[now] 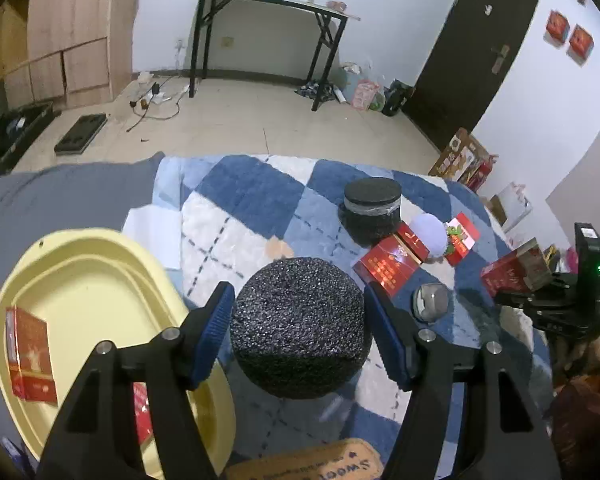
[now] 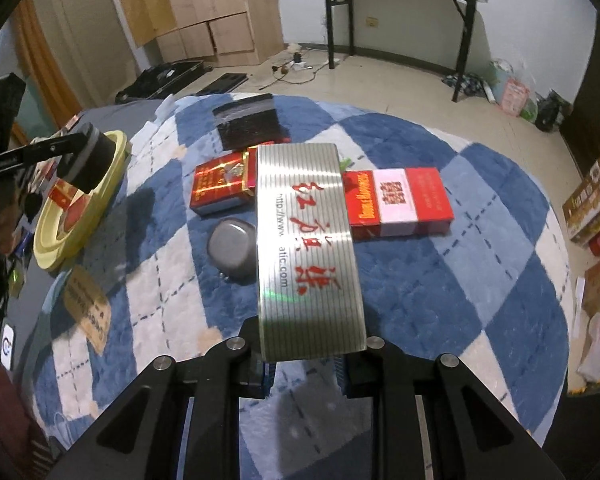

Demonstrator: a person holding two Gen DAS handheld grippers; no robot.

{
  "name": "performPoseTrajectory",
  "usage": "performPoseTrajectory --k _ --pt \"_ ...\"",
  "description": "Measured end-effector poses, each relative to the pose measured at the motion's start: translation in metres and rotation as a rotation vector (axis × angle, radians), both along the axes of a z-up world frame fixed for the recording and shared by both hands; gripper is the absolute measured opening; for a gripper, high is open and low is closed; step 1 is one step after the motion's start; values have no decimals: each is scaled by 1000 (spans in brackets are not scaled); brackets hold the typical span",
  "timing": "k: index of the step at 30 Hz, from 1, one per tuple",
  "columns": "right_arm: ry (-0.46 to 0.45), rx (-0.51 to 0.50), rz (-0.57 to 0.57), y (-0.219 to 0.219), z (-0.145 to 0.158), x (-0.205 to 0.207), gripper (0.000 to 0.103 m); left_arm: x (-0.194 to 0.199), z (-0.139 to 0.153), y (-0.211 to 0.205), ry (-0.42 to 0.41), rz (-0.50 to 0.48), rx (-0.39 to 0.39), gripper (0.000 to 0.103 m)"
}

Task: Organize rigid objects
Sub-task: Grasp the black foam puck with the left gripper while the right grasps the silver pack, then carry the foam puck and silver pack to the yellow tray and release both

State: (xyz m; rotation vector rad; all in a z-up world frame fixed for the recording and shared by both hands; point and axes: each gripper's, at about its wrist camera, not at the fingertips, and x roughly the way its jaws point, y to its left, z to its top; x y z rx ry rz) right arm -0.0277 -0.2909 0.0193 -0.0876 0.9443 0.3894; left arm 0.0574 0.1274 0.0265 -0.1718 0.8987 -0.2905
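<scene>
My left claw (image 1: 300, 328) grips a black foam puck (image 1: 300, 324); my right claw (image 2: 306, 372) clamps a silver cigarette box (image 2: 308, 252) ahead.

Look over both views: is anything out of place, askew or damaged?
Nothing looks damaged or spilled. The red boxes lie at mixed angles on the checked rug, one overlapping another, unsorted. Only the yellow tray holds sorted boxes.

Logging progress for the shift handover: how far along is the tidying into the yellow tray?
Done: one red box lies in the yellow tray. In hand: left gripper holds a black foam puck; right gripper holds a silver box. Left: red packs, another foam puck.
</scene>
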Motion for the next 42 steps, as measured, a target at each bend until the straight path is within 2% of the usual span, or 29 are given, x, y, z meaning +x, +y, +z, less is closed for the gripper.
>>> performPoseTrajectory --k 2,5,8,11,13,14,16,18,23,25,28,31,33,35,38,42 --pt "-3 2 3 1 2 1 22 -5 0 7 3 15 -8 68" --pt "-17 -10 10 4 7 1 22 -11 4 26 9 53 25 68" --pt "-66 -47 57 26 21 0 22 -15 14 52 7 121 20 68" --pt "-80 5 137 69 40 1 22 -24 31 90 -41 204 47 68" --pt "-92 41 217 110 54 1 22 -33 37 114 -40 262 77 68" --pt "-87 55 242 124 57 0 22 -41 38 130 -31 306 68 68" --pt "-38 96 308 162 59 0 22 -59 36 152 -21 351 44 68" --pt "-3 118 368 197 58 0 22 -76 27 164 -12 373 75 68" --pt "-30 86 501 296 47 24 22 -105 -20 181 66 411 23 68" --pt "-31 62 501 324 40 44 22 -106 -33 180 98 414 23 68" --pt "13 42 463 358 22 82 22 -104 -48 175 127 394 26 68" --pt "16 -55 484 396 5 102 22 -101 -56 174 117 393 34 68" --pt "18 -89 485 414 -8 105 22 -96 -64 174 125 400 56 68" --pt "32 -113 478 429 -18 112 22 -95 -71 176 125 409 45 68" --pt "39 -155 488 451 -32 120 22 -93 -72 176 98 409 33 68" --pt "59 -203 499 460 -47 119 22 -96 -67 174 77 397 79 69"
